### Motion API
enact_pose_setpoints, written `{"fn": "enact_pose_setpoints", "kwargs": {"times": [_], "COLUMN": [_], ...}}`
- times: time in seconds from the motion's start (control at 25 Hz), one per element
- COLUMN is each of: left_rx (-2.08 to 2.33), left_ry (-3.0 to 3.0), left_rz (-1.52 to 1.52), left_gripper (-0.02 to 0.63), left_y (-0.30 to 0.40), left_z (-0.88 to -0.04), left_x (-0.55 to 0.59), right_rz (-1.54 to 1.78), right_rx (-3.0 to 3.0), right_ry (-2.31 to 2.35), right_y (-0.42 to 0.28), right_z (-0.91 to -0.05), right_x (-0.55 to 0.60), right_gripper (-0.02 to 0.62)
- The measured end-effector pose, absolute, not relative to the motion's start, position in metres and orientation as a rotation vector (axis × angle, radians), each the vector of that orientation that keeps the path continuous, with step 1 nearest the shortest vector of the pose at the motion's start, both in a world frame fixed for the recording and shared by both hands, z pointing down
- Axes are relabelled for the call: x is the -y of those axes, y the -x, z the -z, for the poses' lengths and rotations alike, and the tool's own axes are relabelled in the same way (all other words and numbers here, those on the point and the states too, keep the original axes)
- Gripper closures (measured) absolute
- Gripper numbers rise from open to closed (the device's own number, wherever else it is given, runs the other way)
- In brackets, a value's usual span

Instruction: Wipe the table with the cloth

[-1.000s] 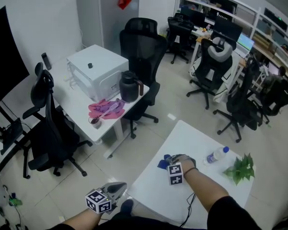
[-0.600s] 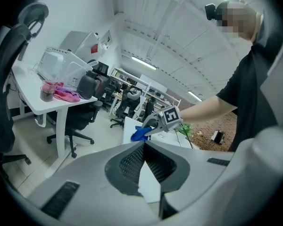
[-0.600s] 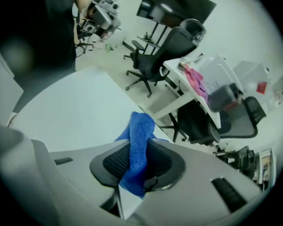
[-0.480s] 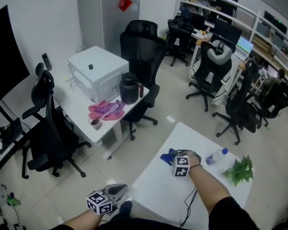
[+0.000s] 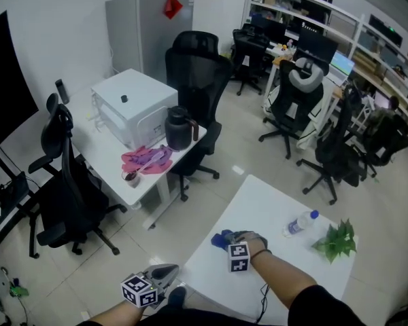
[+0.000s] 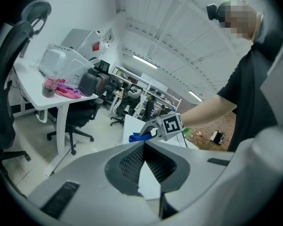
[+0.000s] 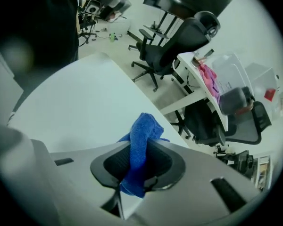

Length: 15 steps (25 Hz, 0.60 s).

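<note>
A blue cloth lies bunched on the white table, close to its left edge. My right gripper points steeply down and is shut on it. In the right gripper view the cloth runs up between the dark pads and folds over onto the table. My left gripper hangs off the table's near left corner, above the floor, with its jaws together and nothing in them. From the left gripper view I see the right gripper pressing the cloth down.
A water bottle lies on the table's far right, next to a green plant. A black cable hangs at the near edge. To the left stand a second desk carrying a white box, a black jug and pink cloth, and several office chairs.
My right gripper slid the cloth away across the table, then back toward me and to the left. The left gripper stayed put.
</note>
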<state>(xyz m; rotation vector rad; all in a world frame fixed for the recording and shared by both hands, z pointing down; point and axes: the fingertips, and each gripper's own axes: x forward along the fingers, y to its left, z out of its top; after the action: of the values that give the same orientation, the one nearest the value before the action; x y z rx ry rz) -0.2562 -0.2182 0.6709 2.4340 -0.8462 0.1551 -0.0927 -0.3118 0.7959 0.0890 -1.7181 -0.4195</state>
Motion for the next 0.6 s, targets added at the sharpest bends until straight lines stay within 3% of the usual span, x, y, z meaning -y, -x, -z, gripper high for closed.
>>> {"fn": "enact_pose_setpoints", "kwargs": {"times": [0.16,0.28,0.6], "left_rx": [0.809,0.782,0.545], "left_ry": [-2.469,-2.5,-2.575], "left_rz": [-0.147,-0.146,-0.187], "left_gripper": [0.611,0.611,0.611], "left_y": [0.239,0.222,0.109], "left_z": [-0.659,-0.648,-0.626], "left_x": [0.218,0.219,0.191], "right_rz": [0.195,0.041,-0.205], "right_rx": [1.933,2.133,2.146], "right_ry": [-0.093,-0.382,-1.081], "right_y": [0.115,0.096,-0.107], "right_z": [-0.779,-0.731,-0.657], "right_x": [0.268,0.267,0.177], "right_gripper": [0.514,0.511,0.509]}}
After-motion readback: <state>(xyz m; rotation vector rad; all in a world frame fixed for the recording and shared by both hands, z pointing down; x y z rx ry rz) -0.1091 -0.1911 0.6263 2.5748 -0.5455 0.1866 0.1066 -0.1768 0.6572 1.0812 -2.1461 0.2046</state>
